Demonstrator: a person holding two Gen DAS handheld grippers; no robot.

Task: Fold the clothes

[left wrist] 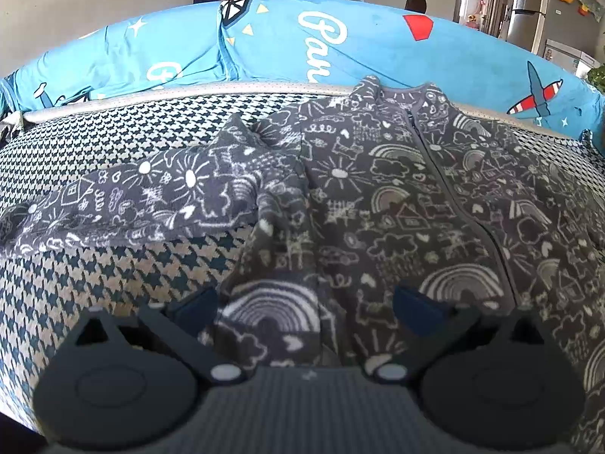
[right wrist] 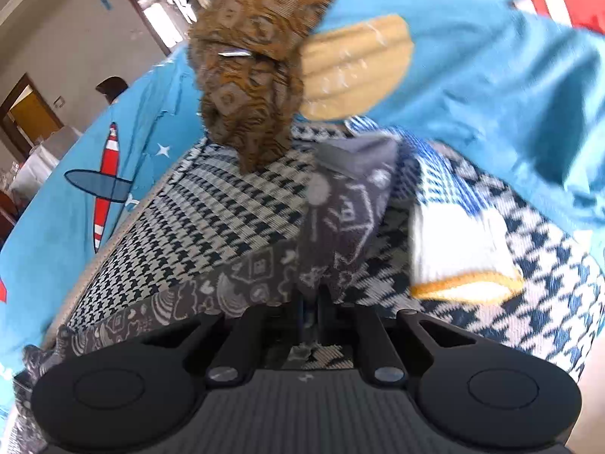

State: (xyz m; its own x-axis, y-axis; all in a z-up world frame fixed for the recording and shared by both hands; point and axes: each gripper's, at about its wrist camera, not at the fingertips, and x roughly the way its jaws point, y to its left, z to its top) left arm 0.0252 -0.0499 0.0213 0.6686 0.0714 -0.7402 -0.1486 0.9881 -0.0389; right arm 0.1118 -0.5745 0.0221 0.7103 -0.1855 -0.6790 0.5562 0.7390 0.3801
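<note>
Covering the whole near surface is a houndstooth cushion [left wrist: 113, 265], with a blue blanket [left wrist: 302, 49] banked along its far edge. On the cushion lies the garment [left wrist: 378, 196], a grey fleece zip-up printed with white doodles: chest panel face up, zip running down it, one sleeve [left wrist: 124, 200] stretched flat out to the left. It lies spread out, not yet folded small.

By its look it is soft, light and limp, so it should drape and sag wherever it is lifted; seams, cuffs and the hem would give the firmest hold, and a pinch through both layers would keep it from sliding.

Left gripper [left wrist: 306, 302] hovers over the lower body with its fingers wide apart, holding nothing. Right gripper [right wrist: 310, 302] has its fingers drawn narrow together on the other sleeve [right wrist: 340, 219], which rises bunched from between them.

Beyond that sleeve sit a brown patterned cloth [right wrist: 245, 68] and a blue-and-white piece [right wrist: 446, 208]. No containers show in either view.
</note>
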